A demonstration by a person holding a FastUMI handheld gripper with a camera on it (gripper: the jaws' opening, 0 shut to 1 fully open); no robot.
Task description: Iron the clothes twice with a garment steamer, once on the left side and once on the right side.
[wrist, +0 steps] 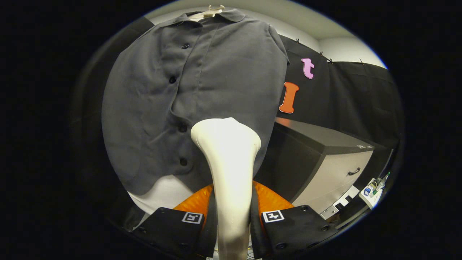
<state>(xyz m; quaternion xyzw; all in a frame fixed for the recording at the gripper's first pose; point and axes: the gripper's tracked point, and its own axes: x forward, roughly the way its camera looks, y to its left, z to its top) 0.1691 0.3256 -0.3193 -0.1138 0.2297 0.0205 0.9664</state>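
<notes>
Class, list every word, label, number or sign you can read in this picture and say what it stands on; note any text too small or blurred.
No readable words or numbers on the dark grey buttoned shirt or the white garment steamer clamped in the gripper.
Square black-and-white coded markers on the gripper: patterns, not text.
Labels on small bottles beyond the grey drawer cabinet: too small to read.

Steamer [227, 151] between the tongs [232, 224], shirt [202, 90] beyond, cabinet [325, 162] right.
</notes>
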